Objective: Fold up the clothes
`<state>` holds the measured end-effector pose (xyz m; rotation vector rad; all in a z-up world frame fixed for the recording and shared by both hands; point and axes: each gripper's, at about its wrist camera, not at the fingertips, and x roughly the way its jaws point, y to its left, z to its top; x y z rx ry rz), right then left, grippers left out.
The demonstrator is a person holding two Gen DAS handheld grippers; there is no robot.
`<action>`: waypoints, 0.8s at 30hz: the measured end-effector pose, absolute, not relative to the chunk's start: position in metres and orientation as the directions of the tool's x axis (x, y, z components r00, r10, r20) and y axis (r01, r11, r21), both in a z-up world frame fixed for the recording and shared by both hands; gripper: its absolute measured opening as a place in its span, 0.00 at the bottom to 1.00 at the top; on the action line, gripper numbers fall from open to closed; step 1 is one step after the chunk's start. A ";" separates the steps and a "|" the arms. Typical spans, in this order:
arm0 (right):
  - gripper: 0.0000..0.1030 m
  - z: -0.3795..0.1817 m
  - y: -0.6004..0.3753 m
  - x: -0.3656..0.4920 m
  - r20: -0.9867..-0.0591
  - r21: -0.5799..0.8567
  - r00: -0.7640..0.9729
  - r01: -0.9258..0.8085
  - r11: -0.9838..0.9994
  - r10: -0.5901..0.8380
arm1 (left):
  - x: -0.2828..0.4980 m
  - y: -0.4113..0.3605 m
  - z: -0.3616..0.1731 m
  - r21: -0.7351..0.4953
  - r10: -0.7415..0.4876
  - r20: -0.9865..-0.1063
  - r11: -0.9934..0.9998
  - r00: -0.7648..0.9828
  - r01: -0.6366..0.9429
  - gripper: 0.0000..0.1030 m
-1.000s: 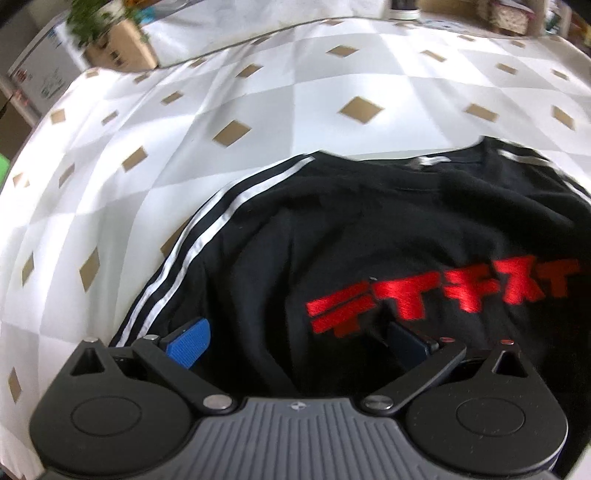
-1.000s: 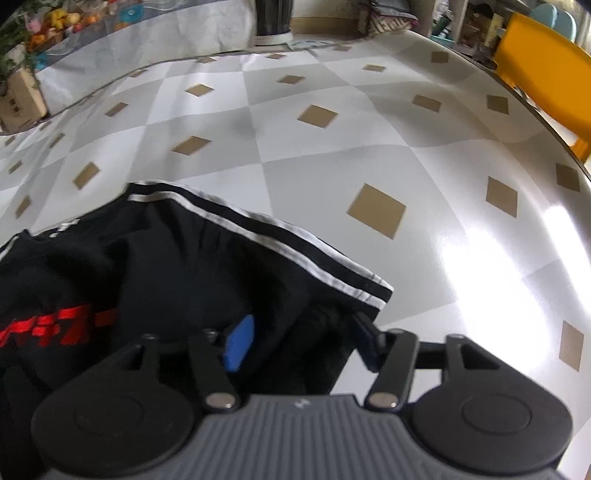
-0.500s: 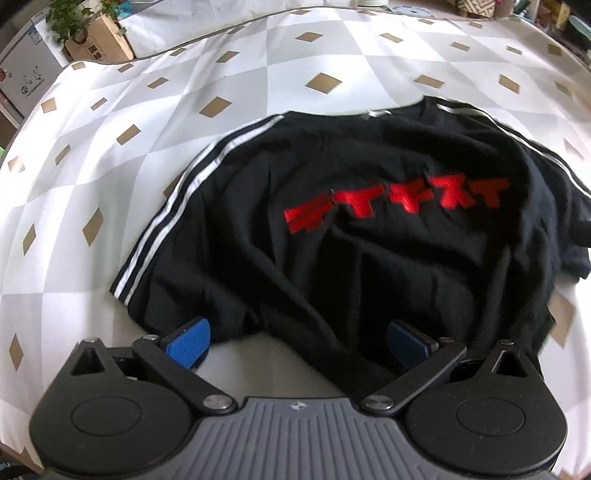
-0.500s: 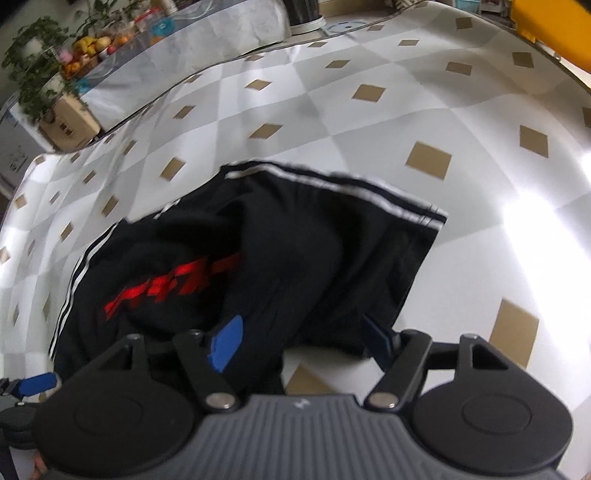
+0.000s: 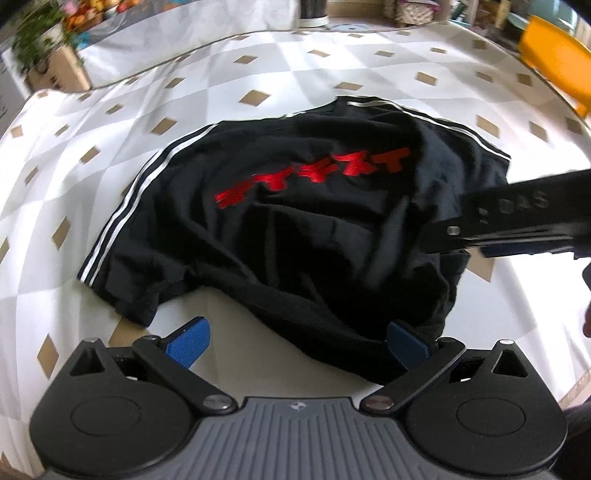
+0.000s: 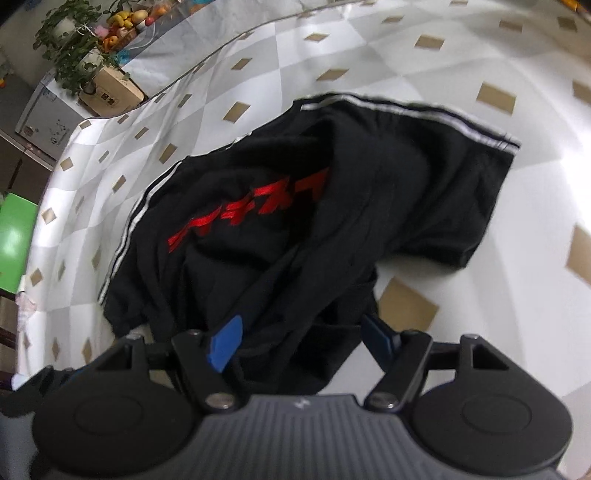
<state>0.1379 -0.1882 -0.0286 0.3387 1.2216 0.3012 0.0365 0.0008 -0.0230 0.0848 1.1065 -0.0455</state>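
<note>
While the black T-shirt [image 5: 295, 236] is spread rumpled across it, the table [image 5: 258, 74] is seen covered by a white and grey diamond-checked cloth with small tan squares. The garment is catalogued as black, with red lettering [image 5: 314, 173] on its upper face and white stripes [image 5: 122, 206] running along both shoulders and sleeves; in the right wrist view [image 6: 332, 221] it is bunched, one fold overlapping the end of the print. Its lower hem lies nearest the cameras.

Left tongs [image 5: 297, 341]: jaws are held wide apart, blue pads [image 5: 188, 339] visible; the hem of the shirt lies between them, but no pad is seen pressing on the cloth.

Right tongs [image 6: 301, 339]: jaws have just been opening and are parted; a gathered fold of the shirt lies between them, close against the left pad [image 6: 225, 341], with a gap left before the right pad. Part of this tool is also seen, blurred, at the right edge of the left wrist view [image 5: 517, 221].

Beyond the table: a potted plant on a cardboard box [image 6: 110, 92], fruit [image 6: 125, 18], a yellow chair [image 5: 554, 62], a green surface [image 6: 14, 243].
</note>
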 end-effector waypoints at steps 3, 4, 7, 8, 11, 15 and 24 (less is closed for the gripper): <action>0.67 -0.032 -0.182 0.140 -0.854 0.424 0.305 -0.060 0.904 0.421 | 0.037 0.003 -0.025 0.032 -0.008 -0.892 0.996 0.452 0.081 1.00; 0.67 -0.033 -0.179 0.140 -0.853 0.427 0.301 -0.065 0.902 0.425 | 0.038 0.004 -0.026 0.022 -0.015 -0.893 0.997 0.451 0.077 1.00; 0.67 -0.038 -0.172 0.142 -0.852 0.438 0.285 -0.071 0.896 0.440 | 0.038 0.005 -0.029 0.005 -0.028 -0.892 0.997 0.451 0.072 0.99; 0.67 -0.039 -0.170 0.142 -0.851 0.440 0.284 -0.076 0.895 0.442 | 0.037 0.004 -0.029 0.004 -0.033 -0.891 0.997 0.453 0.079 0.99; 0.63 -0.040 -0.164 0.143 -0.850 0.428 0.291 -0.102 0.898 0.439 | 0.035 -0.002 -0.028 0.025 -0.032 -0.882 0.993 0.469 0.115 0.99; 0.51 -0.043 -0.158 0.145 -0.861 0.398 0.291 -0.129 0.908 0.418 | 0.034 -0.011 -0.030 0.067 -0.022 -0.871 0.984 0.491 0.164 0.99; 0.17 -0.035 -0.158 0.143 -0.851 0.340 0.368 -0.158 0.927 0.375 | 0.040 -0.010 -0.044 0.016 -0.061 -0.894 0.986 0.444 0.169 0.39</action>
